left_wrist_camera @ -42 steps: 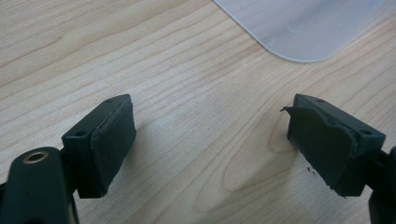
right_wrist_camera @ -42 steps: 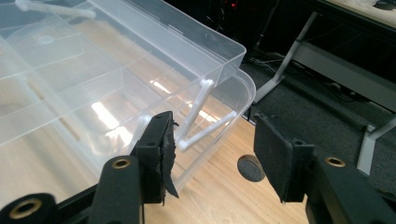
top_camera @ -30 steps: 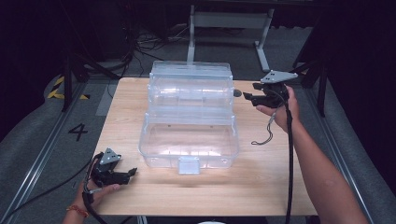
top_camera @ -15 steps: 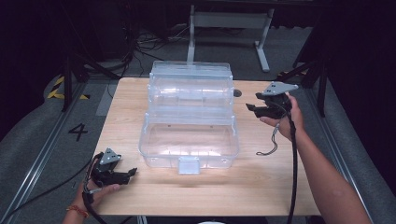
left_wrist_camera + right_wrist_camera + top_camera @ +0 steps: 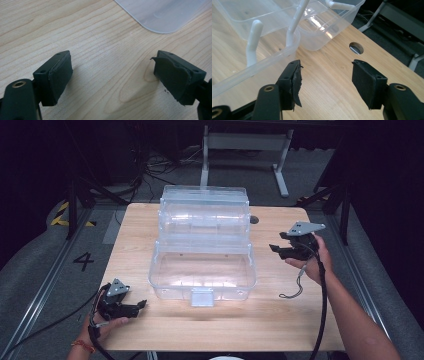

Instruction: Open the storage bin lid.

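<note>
One clear plastic box [image 5: 202,245] on my surface [image 5: 280,320], lid swung back, and two tools. I count two open trays: the front one with a latch tab [image 5: 202,296] at its near wall, the rear one raised behind it; I see nothing inside either. White hinge arms [image 5: 253,40] link them in the right gripper view. Left tool [image 5: 141,306] sits at the near left corner, jaws wide, nothing between them, box corner [image 5: 160,15] just ahead. Right tool [image 5: 276,242] hangs right of the box, apart from it, jaws have just been opening, only bare wood between them. One cable hole [image 5: 356,48] near the far edge. Open room right and front.
</note>
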The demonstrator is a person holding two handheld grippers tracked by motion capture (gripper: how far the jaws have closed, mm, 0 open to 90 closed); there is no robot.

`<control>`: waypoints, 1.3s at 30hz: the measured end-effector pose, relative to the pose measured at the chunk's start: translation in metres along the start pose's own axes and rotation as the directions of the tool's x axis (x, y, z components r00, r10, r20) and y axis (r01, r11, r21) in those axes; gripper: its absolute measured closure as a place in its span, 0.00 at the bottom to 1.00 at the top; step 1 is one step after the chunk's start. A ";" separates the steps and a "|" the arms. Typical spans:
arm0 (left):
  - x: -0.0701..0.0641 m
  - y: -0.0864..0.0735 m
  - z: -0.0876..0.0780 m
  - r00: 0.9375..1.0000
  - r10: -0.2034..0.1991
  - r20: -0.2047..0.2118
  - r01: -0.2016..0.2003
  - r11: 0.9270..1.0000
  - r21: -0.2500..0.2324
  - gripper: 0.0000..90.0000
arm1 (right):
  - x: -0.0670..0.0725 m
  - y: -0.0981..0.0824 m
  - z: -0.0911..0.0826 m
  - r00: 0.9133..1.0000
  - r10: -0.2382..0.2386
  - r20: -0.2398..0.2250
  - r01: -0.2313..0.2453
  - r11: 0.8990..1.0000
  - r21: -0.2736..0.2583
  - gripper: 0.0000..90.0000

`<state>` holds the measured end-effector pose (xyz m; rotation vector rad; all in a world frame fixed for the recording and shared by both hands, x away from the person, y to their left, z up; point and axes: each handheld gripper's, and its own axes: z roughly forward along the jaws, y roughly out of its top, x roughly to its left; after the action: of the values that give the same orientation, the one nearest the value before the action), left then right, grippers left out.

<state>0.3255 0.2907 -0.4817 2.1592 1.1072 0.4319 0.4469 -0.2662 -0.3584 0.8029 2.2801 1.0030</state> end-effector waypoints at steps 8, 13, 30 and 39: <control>0.000 0.000 0.000 1.000 -0.002 -0.003 0.002 1.000 0.000 0.17 | 0.006 -0.018 -0.005 1.000 -0.019 0.015 0.018 1.000 0.005 0.47; 0.000 0.000 0.000 1.000 -0.002 -0.003 0.002 1.000 0.000 0.18 | 0.011 -0.030 -0.005 1.000 -0.022 0.014 0.022 1.000 0.020 0.46; 0.000 0.000 0.000 1.000 -0.003 -0.004 0.003 1.000 -0.001 0.18 | 0.024 -0.069 -0.015 0.999 -0.039 0.033 0.038 0.998 0.046 0.45; 0.000 0.000 0.000 1.000 -0.003 -0.004 0.003 1.000 0.000 0.17 | 0.025 -0.093 -0.024 0.999 -0.003 0.034 0.002 0.999 0.039 0.43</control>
<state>0.3253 0.2903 -0.4817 2.1576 1.1120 0.4348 0.3855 -0.3114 -0.4222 0.8266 2.2774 0.9390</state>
